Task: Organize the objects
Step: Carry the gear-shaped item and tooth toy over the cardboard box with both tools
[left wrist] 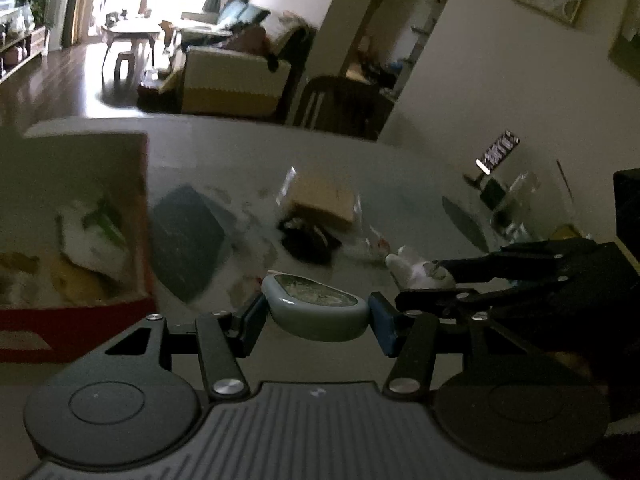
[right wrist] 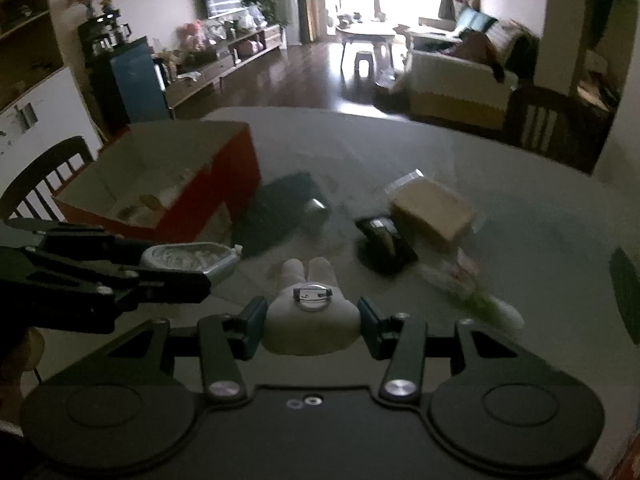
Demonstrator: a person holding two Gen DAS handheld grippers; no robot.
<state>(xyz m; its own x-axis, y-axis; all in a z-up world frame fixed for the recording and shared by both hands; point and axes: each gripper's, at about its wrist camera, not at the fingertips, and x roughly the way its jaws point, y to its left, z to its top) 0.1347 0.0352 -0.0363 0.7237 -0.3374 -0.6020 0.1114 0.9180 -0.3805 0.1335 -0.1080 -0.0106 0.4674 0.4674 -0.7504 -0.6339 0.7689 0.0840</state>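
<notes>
Holding, left gripper (left wrist: 318, 316): one pale blue-green case (left wrist: 316, 312) with a clear patterned lid, clamped between both pads and lifted clear of the table (left wrist: 400, 168).

Holding, right gripper (right wrist: 312, 326): one cream plush figure (right wrist: 310, 312), two rounded ears pointing forward, a round pin badge (right wrist: 308, 296) fixed to its upper side; pads closed against its flanks, figure raised off the surface.

Pose: both tools level and side by side above the near table edge, each seen in the other's view, the right one entering the left view from the right, the left one entering the right view from the left.

Box (right wrist: 176, 184), red-sided, open top, on the table to the left; contents blurred, some light packaging.

Dark blue mat (left wrist: 188, 236), flat, just beside the box.

Tan packet in clear wrap (right wrist: 432, 206), mid-table, with a black device (right wrist: 384, 240) touching its near side.

Phone on a stand (left wrist: 498, 152), far right.

Chair (right wrist: 548, 120) beyond the table.
</notes>
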